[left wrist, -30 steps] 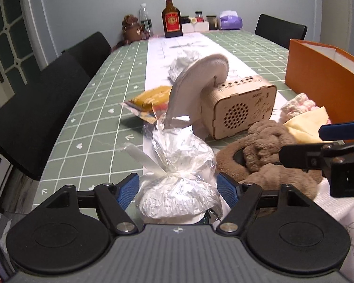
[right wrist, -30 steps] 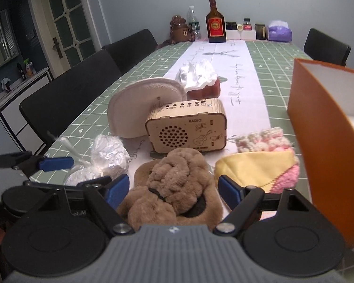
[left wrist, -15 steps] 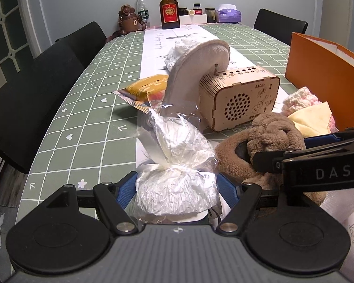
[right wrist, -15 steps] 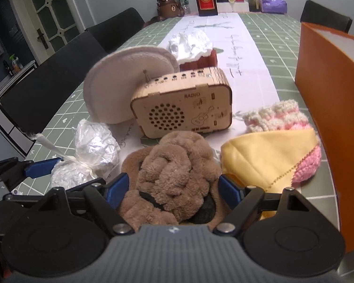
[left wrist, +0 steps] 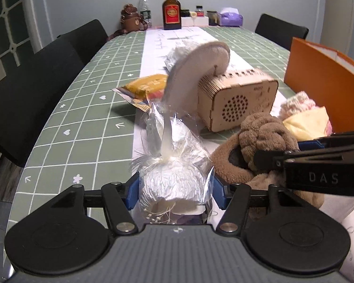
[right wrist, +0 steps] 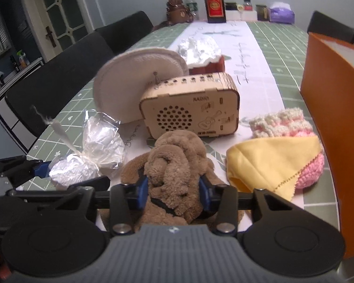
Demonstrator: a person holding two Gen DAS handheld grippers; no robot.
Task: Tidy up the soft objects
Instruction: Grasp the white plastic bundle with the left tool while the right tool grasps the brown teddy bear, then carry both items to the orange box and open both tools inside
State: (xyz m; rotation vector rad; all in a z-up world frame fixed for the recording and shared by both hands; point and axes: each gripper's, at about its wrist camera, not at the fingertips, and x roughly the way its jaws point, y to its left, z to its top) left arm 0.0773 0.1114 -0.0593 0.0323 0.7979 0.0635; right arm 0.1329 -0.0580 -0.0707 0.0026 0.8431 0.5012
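Note:
A silver-white bundle wrapped in clear cellophane [left wrist: 172, 181] lies on the table's near edge. My left gripper [left wrist: 175, 193] has its jaws closing, and both blue pads press on the bundle's sides. To its right sits a brown plush slipper with a knotted top [right wrist: 174, 155]. My right gripper [right wrist: 173, 192] is closing too, its pads squeezing the knot. A yellow cloth [right wrist: 271, 160] over pink crochet and a pink-white knitted piece [right wrist: 280, 122] lie right of the slipper. In the left wrist view the right gripper [left wrist: 295, 153] reaches in from the right.
A wooden radio [right wrist: 188, 113] stands behind the slipper, with a round cream pad [right wrist: 129, 82] leaning on it. An orange box [right wrist: 330, 94] walls the right side. A yellow snack packet [left wrist: 146, 86], crumpled tissue [right wrist: 200, 49], a bottle [right wrist: 214, 2] and black chairs [left wrist: 35, 82] lie beyond.
Both grippers' jaws have narrowed onto their objects: the left onto the wrapped bundle, the right onto the brown slipper. The right gripper also sank slightly toward the slipper.

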